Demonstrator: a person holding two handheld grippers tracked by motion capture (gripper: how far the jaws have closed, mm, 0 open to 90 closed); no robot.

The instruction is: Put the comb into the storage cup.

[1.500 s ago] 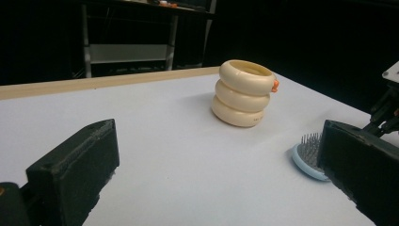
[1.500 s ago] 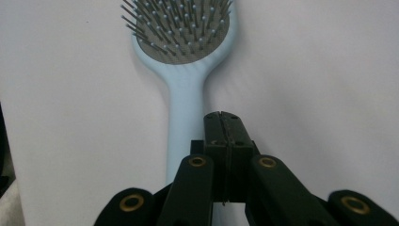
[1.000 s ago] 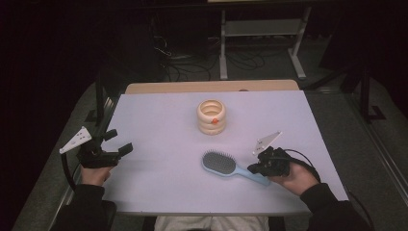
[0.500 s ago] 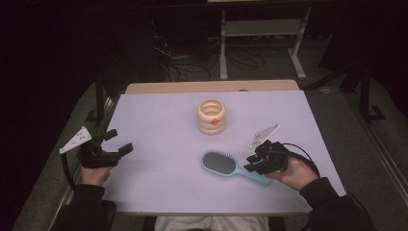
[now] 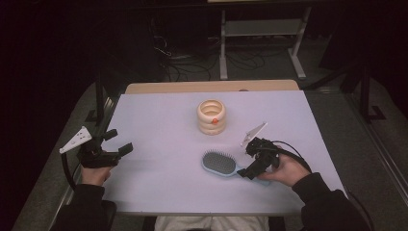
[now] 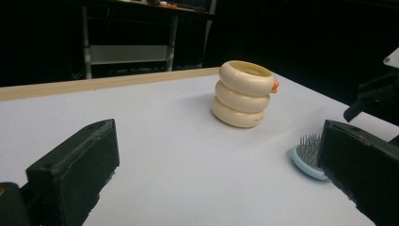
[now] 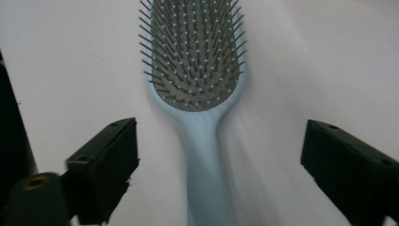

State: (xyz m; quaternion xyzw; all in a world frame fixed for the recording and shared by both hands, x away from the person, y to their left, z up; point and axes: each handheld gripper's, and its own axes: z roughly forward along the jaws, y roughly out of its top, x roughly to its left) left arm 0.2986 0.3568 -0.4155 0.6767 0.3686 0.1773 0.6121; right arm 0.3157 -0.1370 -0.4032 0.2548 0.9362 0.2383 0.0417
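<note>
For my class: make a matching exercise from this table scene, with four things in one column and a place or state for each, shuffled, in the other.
Things:
1. hairbrush
2. stacked ring holder
3. left gripper
4. right gripper

Descriptions:
A. jaws wide apart on either side of a light blue handle
B. cream, upright near the middle of the table
C. lying flat, bristles up
D. open at the table's left edge, holding nothing

Pairs: 1-C, 2-B, 3-D, 4-A

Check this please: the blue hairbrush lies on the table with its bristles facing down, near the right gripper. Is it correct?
Not fully. The blue hairbrush lies on the table near the right gripper, but its bristles face up, as the right gripper view shows.
</note>
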